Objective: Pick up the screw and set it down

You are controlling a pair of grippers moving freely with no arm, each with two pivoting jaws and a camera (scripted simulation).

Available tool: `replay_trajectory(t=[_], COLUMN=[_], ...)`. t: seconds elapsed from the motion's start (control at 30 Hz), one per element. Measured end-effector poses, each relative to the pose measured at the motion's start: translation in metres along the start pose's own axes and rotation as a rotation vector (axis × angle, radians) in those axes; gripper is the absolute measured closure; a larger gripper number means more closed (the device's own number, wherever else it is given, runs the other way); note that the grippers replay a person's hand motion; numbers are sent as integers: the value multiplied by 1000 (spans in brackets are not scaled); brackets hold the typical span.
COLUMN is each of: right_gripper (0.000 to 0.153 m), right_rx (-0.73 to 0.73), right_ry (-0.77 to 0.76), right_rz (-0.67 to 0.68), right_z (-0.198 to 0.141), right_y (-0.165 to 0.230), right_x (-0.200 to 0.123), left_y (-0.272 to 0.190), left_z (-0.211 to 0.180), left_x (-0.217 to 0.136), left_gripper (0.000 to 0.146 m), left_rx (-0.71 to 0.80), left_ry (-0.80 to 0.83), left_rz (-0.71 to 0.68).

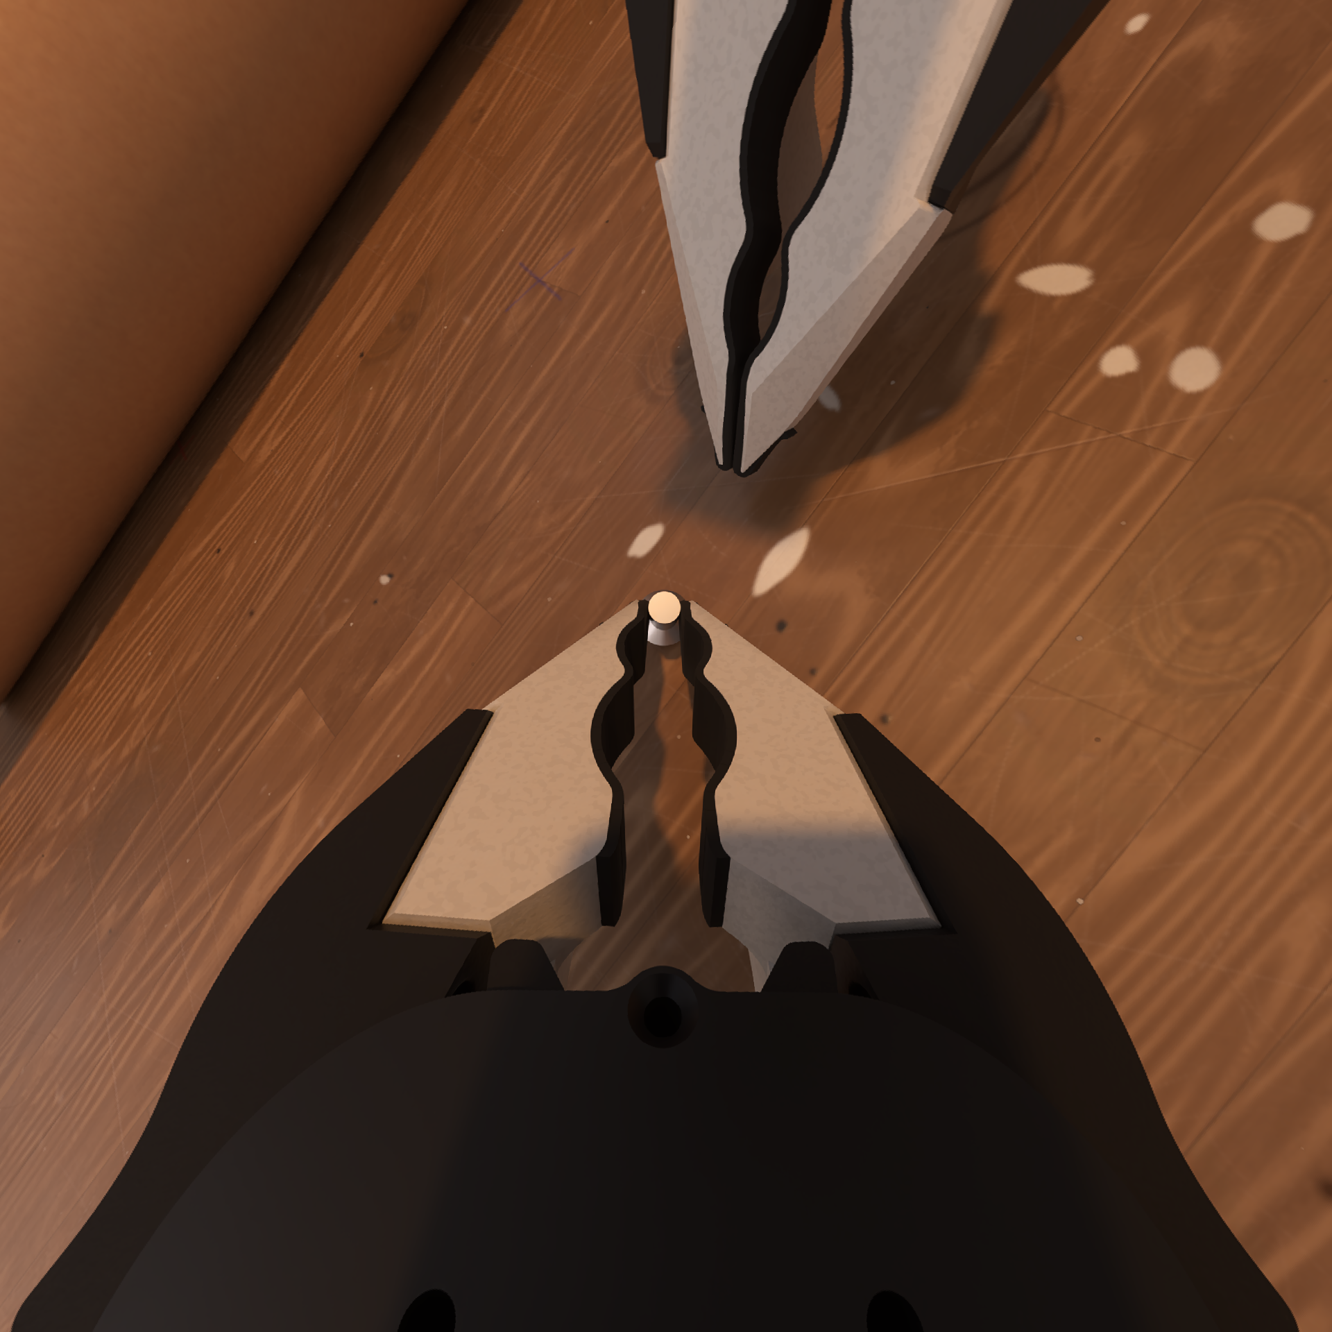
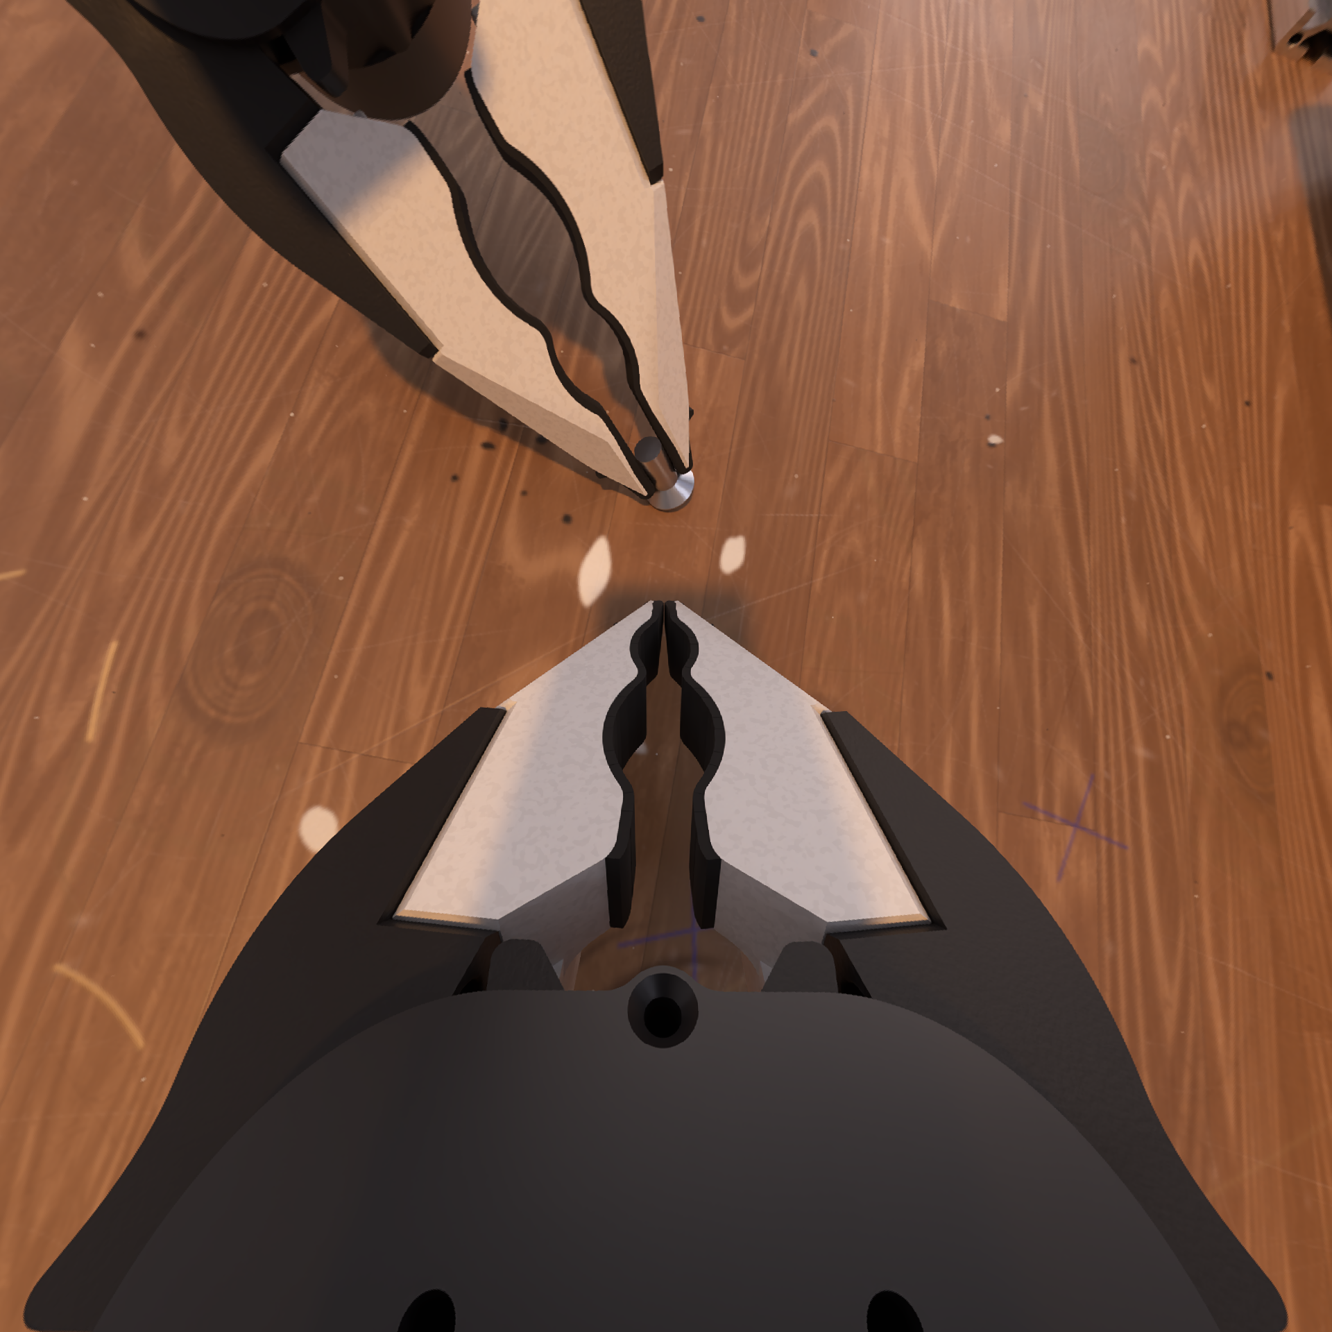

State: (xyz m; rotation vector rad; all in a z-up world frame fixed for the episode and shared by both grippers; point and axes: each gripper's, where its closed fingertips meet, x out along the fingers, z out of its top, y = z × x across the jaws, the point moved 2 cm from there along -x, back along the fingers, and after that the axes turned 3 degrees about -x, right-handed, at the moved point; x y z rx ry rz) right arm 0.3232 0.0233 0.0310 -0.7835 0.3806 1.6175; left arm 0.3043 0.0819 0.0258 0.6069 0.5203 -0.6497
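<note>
Stretching bare on every side, the scuffed, knotted wooden tabletop (image 2: 1009, 360) leaves both tools free room, bounded only by a broad brown edge (image 1: 144, 252) at far left. The left gripper (image 1: 664, 613) pinches the small silvery screw (image 2: 667, 479) upright at its beige fingertips, wide head touching the planks. Facing it nearby, the right gripper (image 2: 663, 609) holds its wavy black-lined fingers pressed together, empty.

Left gripper (image 1: 664, 613) points down, fingertips pinched narrowly; right gripper (image 2: 663, 605) – opposite, at 12 o'clock – fully closed.
</note>
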Motion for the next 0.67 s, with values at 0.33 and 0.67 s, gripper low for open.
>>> replay_trajectory(t=[0.33, 0.67], right_gripper=[152, 146], right_rx=[-23, 17], right_ry=[-9, -13], right_rz=[-41, -38], right_z=[-1, 2], right_y=[1, 1], right_x=[0, 1], left_y=[1, 4], left_z=[0, 0], left_x=[0, 0], left_gripper=[138, 138], left_rx=[-5, -22], left_ry=[5, -1], left_rz=[5, 27])
